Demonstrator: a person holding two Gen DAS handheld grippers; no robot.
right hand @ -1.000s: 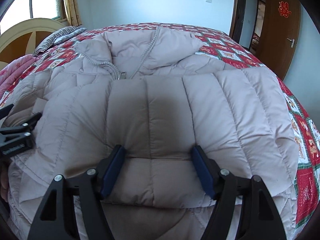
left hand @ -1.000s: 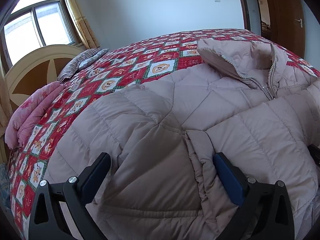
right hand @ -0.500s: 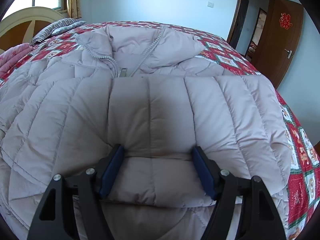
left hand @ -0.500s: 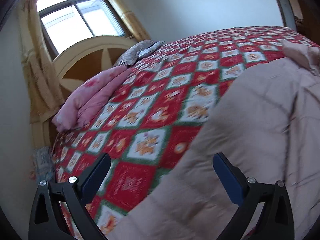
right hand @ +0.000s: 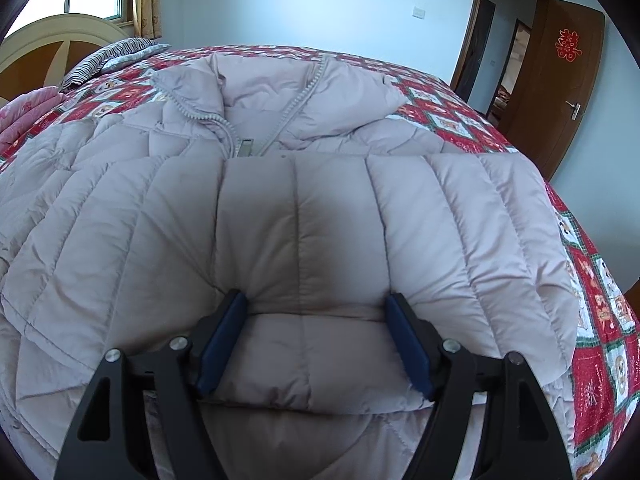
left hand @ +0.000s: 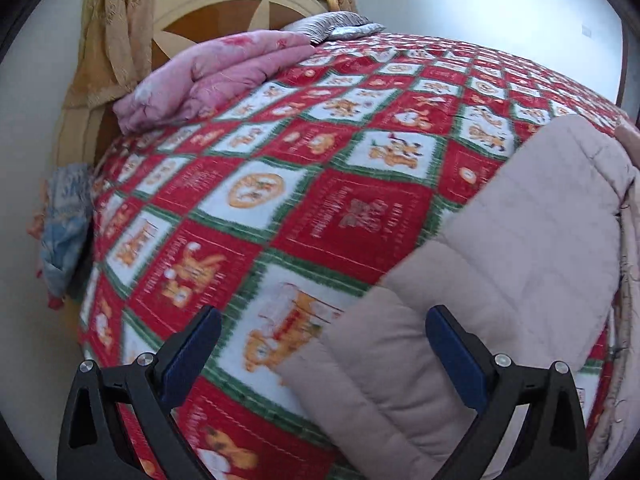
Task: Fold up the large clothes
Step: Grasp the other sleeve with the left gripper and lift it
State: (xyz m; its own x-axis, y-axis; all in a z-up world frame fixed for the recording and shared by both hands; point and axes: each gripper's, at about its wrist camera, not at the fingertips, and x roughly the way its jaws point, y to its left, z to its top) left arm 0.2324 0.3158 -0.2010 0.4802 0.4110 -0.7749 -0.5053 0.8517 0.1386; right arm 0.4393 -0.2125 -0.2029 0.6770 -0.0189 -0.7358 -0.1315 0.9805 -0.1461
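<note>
A pale pink quilted jacket (right hand: 120,240) lies face up on the bed, its zipper partly open at the collar. One sleeve (right hand: 460,220) is folded across the chest. My right gripper (right hand: 316,340) sits low on that sleeve, both blue pads pressing into a puffy fold of it. In the left wrist view only the jacket's outstretched other sleeve (left hand: 520,260) shows, at the lower right. My left gripper (left hand: 320,352) hovers open above that sleeve's end and the bed cover (left hand: 340,208), its pads touching nothing.
The red, white and green patterned cover (right hand: 592,320) spans the whole bed. A folded pink quilt (left hand: 208,76) and a striped pillow (left hand: 332,26) lie by the arched headboard (left hand: 224,12). A blue-and-white bag (left hand: 64,232) hangs at the bed's left side. A brown door (right hand: 560,80) stands far right.
My left gripper has swung left off the jacket's front to its outstretched sleeve and the bare bed cover, staying open. The right gripper has kept its place on the folded sleeve.
</note>
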